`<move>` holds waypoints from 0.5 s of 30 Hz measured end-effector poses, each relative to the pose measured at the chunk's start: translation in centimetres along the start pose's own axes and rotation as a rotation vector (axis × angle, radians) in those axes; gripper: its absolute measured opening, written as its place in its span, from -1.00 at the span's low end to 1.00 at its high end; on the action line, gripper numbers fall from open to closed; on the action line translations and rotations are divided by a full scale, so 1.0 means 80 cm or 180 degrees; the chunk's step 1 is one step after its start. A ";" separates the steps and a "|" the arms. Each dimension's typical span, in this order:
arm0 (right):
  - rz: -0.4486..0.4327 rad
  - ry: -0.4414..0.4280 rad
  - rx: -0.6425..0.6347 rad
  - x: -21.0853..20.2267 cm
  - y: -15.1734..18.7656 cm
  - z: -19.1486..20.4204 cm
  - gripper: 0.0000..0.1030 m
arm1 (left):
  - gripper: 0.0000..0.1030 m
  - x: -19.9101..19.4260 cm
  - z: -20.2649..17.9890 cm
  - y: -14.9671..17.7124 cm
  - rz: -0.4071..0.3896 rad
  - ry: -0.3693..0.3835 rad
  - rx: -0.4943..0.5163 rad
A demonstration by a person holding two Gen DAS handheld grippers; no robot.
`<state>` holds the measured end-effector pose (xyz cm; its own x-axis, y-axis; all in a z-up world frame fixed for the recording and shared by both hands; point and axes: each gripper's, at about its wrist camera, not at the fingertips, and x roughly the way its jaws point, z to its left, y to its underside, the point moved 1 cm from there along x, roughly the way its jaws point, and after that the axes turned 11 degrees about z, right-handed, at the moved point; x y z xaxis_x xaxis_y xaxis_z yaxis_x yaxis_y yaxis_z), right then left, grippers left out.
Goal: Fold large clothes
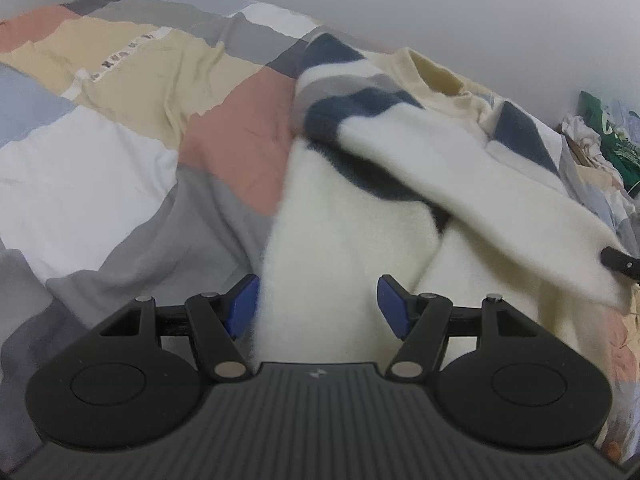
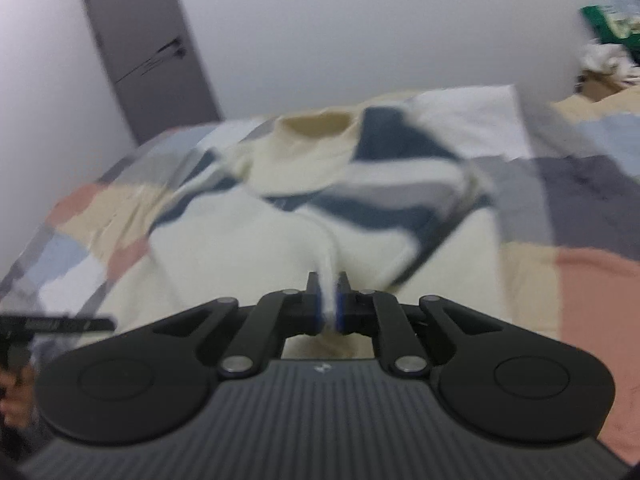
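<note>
Our right gripper (image 2: 329, 300) pinches a fold of the cream-and-navy fleece sweater (image 1: 352, 216) lying centre-right on the patchwork bed (image 1: 100, 160), our left gripper (image 1: 318, 306) gapes wide over its lower edge holding nothing, so we'd clamp left before lifting, keeping both edges taut and level.

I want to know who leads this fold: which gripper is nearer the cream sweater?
Right. The right gripper is clamped on a fold of the cream sweater; the left gripper hangs open just over its edge.
</note>
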<state>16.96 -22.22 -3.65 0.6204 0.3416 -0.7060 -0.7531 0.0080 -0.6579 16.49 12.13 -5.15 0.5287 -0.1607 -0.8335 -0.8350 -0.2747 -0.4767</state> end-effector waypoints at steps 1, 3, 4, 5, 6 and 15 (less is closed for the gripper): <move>0.0017 0.0092 0.0017 0.004 0.000 -0.006 -0.82 | 0.36 0.001 0.001 -0.001 0.0010 0.0017 -0.0023; 0.0206 0.0224 0.0064 0.022 0.003 -0.016 -0.80 | 0.36 0.003 0.004 -0.002 0.0032 0.0060 -0.0084; 0.0348 0.0240 0.0150 0.034 0.006 -0.022 -0.77 | 0.36 0.003 0.006 -0.002 0.0044 0.0080 -0.0116; 0.0464 0.0235 0.0267 0.043 0.010 -0.028 -0.76 | 0.36 0.003 0.009 -0.002 0.0055 0.0102 -0.0159; 0.0520 0.0205 0.0372 0.046 0.012 -0.033 -0.74 | 0.36 0.003 0.012 -0.002 0.0061 0.0116 -0.0196; 0.0208 0.0556 0.0371 0.004 0.014 -0.043 0.73 | 0.36 0.007 0.039 -0.004 0.0161 0.0280 -0.0560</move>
<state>17.10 -25.36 -5.52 0.5904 0.1772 -0.7874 -0.8068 0.1031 -0.5817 16.55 15.06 -6.33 0.5043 -0.2586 -0.8239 -0.8255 -0.4243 -0.3721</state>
